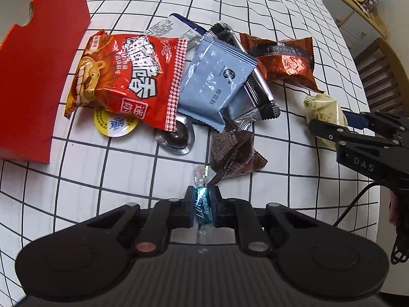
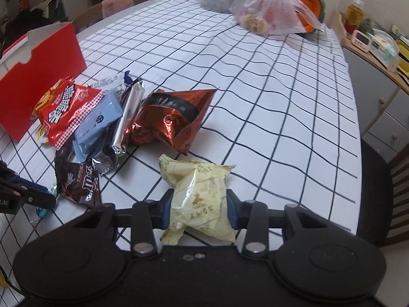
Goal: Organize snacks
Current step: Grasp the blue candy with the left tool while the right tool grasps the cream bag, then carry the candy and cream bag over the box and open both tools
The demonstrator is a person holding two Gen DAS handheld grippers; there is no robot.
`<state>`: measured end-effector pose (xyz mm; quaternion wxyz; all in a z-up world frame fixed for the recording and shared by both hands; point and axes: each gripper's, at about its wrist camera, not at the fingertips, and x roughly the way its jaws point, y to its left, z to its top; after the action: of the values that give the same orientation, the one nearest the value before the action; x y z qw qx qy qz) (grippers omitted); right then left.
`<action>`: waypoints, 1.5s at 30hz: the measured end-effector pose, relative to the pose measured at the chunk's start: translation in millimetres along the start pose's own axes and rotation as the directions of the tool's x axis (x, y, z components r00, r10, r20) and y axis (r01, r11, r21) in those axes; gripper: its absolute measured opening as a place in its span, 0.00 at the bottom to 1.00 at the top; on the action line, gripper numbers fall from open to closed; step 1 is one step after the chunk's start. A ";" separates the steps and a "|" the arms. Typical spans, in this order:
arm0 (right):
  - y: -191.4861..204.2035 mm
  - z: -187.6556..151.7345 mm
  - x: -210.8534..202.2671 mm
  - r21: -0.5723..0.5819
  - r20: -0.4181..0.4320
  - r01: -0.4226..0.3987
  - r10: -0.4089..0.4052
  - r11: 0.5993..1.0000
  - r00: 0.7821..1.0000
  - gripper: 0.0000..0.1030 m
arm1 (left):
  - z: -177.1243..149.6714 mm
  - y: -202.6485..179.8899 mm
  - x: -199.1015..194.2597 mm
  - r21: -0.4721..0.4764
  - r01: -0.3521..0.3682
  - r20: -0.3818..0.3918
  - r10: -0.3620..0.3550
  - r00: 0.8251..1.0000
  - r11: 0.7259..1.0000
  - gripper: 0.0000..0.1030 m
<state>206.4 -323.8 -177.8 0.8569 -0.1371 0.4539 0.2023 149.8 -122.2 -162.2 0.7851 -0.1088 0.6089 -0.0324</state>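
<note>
White cloth with a black grid (image 2: 255, 81) covers the table we work at, and the snacks lie heaped on it. At far left a red cardboard box (image 1: 38, 81) stands open against the pile. Beside it we see a red crisp bag (image 1: 127, 76) lying over a yellow-lidded cup (image 1: 112, 125), then a pale blue packet (image 1: 214, 81) on top of a silver and black wrapper (image 1: 255, 94), with a foil blister (image 1: 176, 138) just in front of them. A brown M&M's bag (image 2: 79, 181) sits nearer to us, and a copper-brown foil pack (image 1: 283, 61) lies further right.

Our left gripper (image 1: 203, 208) is pressed together on a teal wrapped candy (image 1: 203, 204), pinching it by the middle, its twisted ends sticking out above and below the pads. Our right gripper (image 2: 198, 208) pinches a cream pastry packet (image 2: 199, 197) from both sides, to the right of the heap. At the far end of the table we see a clear plastic bag (image 2: 271, 15).
</note>
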 end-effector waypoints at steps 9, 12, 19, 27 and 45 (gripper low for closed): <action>10.0 -13.4 -30.5 0.096 0.037 0.000 -0.004 0.995 0.999 0.36 | -3.4 23.3 -11.2 -0.026 0.026 0.008 -0.026 1.000 0.999 0.11; 20.8 -15.5 -43.4 0.099 0.052 -0.001 -0.005 0.995 0.999 0.36 | -5.7 31.2 -18.4 -0.030 0.039 0.015 -0.039 0.999 0.999 0.11; 52.0 -12.8 -72.6 0.113 0.082 -0.007 -0.002 0.994 0.997 0.36 | -7.8 49.0 -46.4 -0.005 0.044 0.046 -0.044 0.998 0.999 0.11; 99.9 5.1 -101.7 0.116 0.118 0.003 -0.017 0.993 0.993 0.36 | -2.5 77.2 -84.7 0.025 0.068 0.086 -0.070 0.994 0.997 0.11; 226.4 76.4 -101.7 0.047 0.193 -0.055 0.044 0.997 0.980 0.36 | 29.9 171.2 -153.1 0.059 0.056 0.183 -0.066 0.981 0.997 0.11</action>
<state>103.5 -115.1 -62.6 0.8947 -0.0831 0.3774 0.2238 125.4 76.6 -45.8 0.8394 -0.1086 0.5288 -0.0626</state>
